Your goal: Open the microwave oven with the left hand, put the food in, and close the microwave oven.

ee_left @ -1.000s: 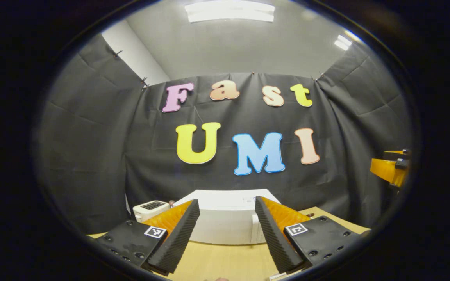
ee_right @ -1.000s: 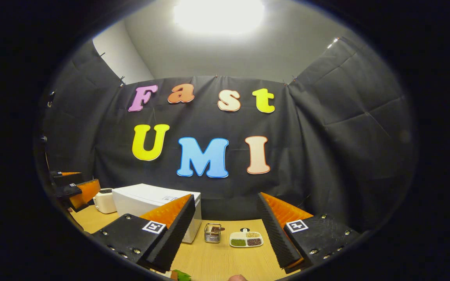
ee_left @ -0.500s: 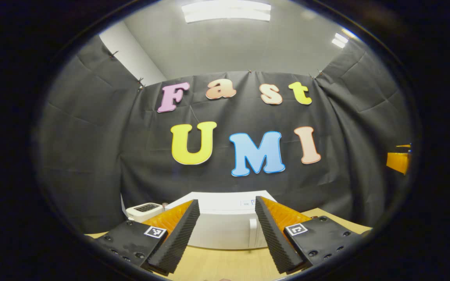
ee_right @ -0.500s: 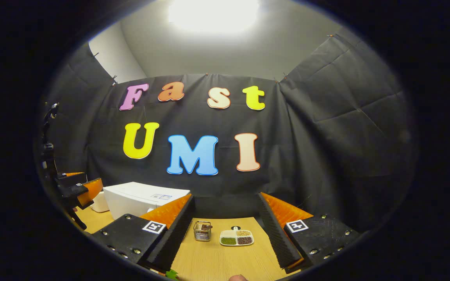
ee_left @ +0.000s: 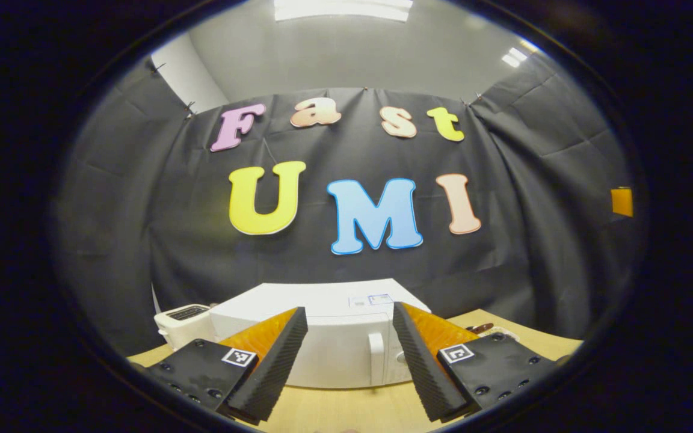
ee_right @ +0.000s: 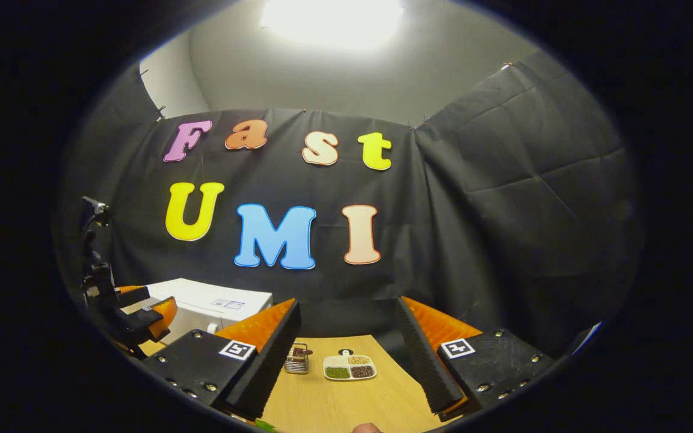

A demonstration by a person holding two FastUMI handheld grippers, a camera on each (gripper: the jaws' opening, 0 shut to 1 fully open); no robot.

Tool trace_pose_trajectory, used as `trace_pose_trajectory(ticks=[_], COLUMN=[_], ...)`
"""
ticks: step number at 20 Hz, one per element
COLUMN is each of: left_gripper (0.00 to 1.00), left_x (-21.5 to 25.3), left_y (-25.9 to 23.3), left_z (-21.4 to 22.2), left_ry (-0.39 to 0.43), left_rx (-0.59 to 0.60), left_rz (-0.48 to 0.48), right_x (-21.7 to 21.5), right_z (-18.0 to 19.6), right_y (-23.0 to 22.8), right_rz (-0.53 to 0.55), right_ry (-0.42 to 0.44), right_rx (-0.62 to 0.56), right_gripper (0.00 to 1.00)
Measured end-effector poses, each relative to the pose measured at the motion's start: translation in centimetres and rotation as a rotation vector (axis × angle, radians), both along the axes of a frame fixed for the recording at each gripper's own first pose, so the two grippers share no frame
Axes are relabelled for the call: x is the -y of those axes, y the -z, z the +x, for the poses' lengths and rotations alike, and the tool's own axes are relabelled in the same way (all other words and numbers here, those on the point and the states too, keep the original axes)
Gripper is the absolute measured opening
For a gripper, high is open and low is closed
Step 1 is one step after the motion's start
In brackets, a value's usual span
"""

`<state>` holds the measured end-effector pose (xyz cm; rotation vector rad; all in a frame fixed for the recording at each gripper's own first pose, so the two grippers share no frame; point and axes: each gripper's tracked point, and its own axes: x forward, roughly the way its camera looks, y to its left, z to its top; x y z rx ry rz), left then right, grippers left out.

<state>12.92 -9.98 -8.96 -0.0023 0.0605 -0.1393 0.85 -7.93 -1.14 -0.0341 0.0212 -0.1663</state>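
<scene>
On the desk [ee_left: 346, 409], a toaster [ee_left: 181, 322] sits left of the closed microwave [ee_left: 322, 343]. The left gripper [ee_left: 349, 367], wide open and empty, should centre on the door handle [ee_left: 375, 358]. The right gripper [ee_right: 346, 361] hangs open, empty, facing the food tray [ee_right: 349, 367].

Ceiling light [ee_right: 331, 21] glares overhead — sharp centre; fisheye bends the edges.
</scene>
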Motion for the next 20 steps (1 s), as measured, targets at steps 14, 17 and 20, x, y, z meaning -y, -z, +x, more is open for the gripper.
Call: trace_pose_trajectory(ticks=[14, 17, 20], left_gripper=[0.98, 0.94, 0.80], left_x=[4.6, 5.5, 6.3], left_y=[13.4, 15.2, 16.6], left_z=[7.5, 8.5, 8.8], left_ry=[0.110, 0.125, 0.141], left_rx=[-0.211, -0.243, -0.280], left_rz=[0.045, 0.069, 0.096], right_x=[1.2, 1.6, 2.0], right_z=[-1.1, -1.5, -1.7], right_y=[1.3, 1.5, 1.5], right_rz=[-0.056, -0.065, -0.072], right_ry=[0.161, 0.178, 0.189], right_rx=[-0.077, -0.092, -0.099], right_gripper=[0.96, 0.96, 0.96])
